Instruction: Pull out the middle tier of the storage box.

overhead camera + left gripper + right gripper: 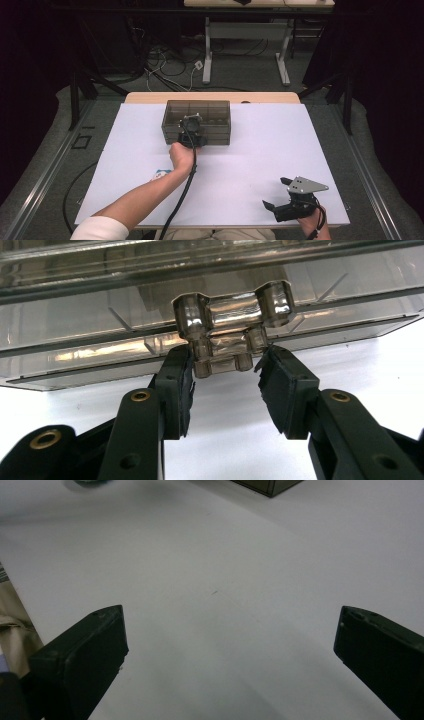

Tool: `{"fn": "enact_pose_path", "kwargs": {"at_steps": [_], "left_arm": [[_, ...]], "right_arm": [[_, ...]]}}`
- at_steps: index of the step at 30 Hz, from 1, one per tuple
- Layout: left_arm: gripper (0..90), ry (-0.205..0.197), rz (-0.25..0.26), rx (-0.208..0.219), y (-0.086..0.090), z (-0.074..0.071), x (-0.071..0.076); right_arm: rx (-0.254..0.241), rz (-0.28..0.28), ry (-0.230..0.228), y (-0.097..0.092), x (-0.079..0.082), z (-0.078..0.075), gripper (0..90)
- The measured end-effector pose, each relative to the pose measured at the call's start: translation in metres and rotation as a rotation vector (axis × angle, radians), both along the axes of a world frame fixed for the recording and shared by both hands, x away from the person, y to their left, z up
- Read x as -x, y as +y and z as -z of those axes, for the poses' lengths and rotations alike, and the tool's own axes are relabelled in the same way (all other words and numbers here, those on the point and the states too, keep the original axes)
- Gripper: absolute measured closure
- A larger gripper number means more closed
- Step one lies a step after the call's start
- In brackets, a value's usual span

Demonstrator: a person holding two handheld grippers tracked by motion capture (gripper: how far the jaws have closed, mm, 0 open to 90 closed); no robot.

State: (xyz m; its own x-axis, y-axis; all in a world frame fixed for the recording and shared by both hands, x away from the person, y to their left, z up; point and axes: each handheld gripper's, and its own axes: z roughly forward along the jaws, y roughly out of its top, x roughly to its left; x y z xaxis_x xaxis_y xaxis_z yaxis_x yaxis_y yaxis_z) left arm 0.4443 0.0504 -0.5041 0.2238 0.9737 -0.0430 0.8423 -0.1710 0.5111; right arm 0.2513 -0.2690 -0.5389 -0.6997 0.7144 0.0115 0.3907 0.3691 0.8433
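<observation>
Left tongs (225, 372) spread astride box (196, 121) latch (227, 332), likely to unclip; right tongs (281, 192) spread, idle above counter (260, 150)

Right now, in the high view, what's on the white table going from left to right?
Little blue and white card → left gripper at the smoky plastic box → right gripper, jaws wide open.

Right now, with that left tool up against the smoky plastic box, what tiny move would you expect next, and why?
Probably closing the left tool on the latch of the box. In the left gripper view its jaws stand either side of that clear latch at the box's front edge, nearly touching but not yet pinching. The right tool rests wide open, far off.
</observation>
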Motion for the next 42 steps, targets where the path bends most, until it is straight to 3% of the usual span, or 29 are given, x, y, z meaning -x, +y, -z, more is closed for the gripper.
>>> {"fn": "enact_pose_path", "kwargs": {"at_steps": [12, 14, 16, 20, 25, 42], "left_arm": [[57.2, -0.002, 0.026, -0.011, 0.001, 0.001, 0.001], [65.1, -0.003, 0.001, -0.016, 0.003, 0.002, 0.003], [69.0, -0.006, 0.008, -0.003, 0.007, 0.002, 0.002], [59.4, 0.001, 0.023, 0.018, 0.008, 0.001, 0.003], [43.9, 0.022, 0.031, 0.01, 0.005, 0.002, 0.002], [39.4, 0.075, 0.022, 0.022, -0.005, -0.004, -0.009]], "right_arm": [[0.001, 0.0, 0.001, 0.0, 0.0, 0.0, 0.3], [0.0, -0.001, 0.003, 0.0, 0.0, 0.0, 0.3], [-0.001, 0.003, 0.006, 0.0, 0.0, 0.0, 0.3], [0.006, 0.003, 0.007, 0.0, 0.0, 0.0, 0.3], [0.007, -0.001, 0.015, 0.0, -0.001, 0.001, 0.3], [0.003, -0.012, 0.025, 0.0, -0.001, 0.002, 0.3]]}}
